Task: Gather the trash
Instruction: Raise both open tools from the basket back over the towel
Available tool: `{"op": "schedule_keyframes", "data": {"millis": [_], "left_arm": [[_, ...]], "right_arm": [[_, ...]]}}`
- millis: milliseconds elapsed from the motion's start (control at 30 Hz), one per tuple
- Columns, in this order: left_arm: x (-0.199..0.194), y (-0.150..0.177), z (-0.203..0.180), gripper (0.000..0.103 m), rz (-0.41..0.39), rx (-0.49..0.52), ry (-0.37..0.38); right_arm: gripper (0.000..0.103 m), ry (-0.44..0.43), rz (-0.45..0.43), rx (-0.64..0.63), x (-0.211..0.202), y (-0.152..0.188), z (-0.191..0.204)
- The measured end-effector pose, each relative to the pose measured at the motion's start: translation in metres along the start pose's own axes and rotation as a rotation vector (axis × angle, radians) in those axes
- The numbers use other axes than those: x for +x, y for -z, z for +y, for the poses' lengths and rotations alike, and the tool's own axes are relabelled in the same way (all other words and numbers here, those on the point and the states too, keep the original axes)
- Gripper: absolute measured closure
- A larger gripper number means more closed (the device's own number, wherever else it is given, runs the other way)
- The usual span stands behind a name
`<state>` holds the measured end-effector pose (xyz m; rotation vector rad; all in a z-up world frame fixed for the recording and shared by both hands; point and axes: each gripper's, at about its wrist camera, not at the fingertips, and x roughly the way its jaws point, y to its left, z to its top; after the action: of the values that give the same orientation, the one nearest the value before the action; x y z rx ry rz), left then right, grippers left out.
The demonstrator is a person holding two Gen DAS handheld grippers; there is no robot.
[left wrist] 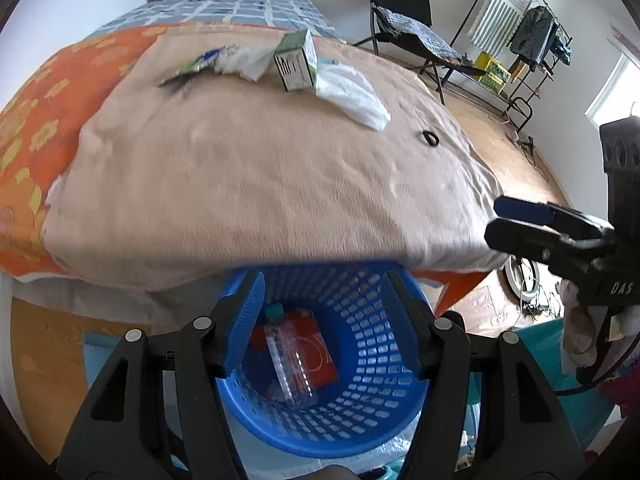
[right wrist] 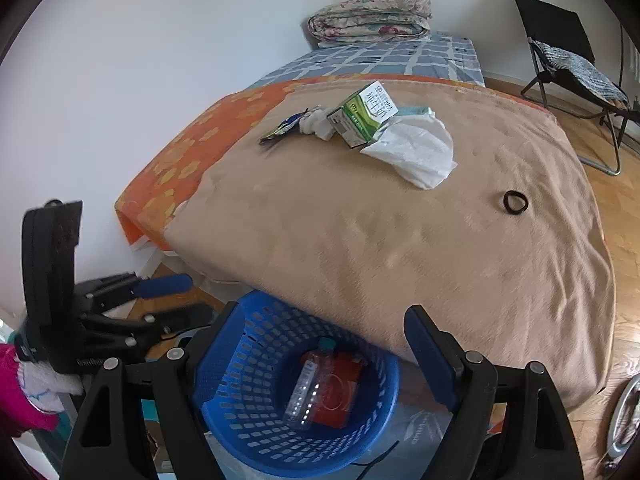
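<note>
A blue perforated basket stands on the floor at the foot of the bed. It holds a clear plastic bottle lying on a red packet. My left gripper is open and empty above the basket; it also shows in the right wrist view. My right gripper is open and empty over the basket; it shows at right in the left wrist view. On the tan blanket lie a green-white carton, a white plastic bag, crumpled tissue and a foil wrapper.
A black hair tie lies on the blanket near its right side. Folded quilts sit at the bed's head. A black folding chair and a clothes rack stand on the wood floor to the right.
</note>
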<state>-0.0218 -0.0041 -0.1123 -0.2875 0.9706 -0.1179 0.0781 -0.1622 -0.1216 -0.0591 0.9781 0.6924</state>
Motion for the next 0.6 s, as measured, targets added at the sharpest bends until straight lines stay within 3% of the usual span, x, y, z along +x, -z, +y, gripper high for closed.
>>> {"op": "schedule_keyframes", "data": {"millis": [467,600], "left_arm": [[-0.005,-0.062,0.018,0.041,-0.074,-0.06,0.004],[-0.003,-0.078,0.019,0.041,-0.091,-0.045,-0.012]], "right_arm": [[0.019,0.036,-0.039,0.011,-0.004,-0.029,-0.03],[0.019,0.07,-0.06,-0.036,-0.003,-0.039,-0.035]]}}
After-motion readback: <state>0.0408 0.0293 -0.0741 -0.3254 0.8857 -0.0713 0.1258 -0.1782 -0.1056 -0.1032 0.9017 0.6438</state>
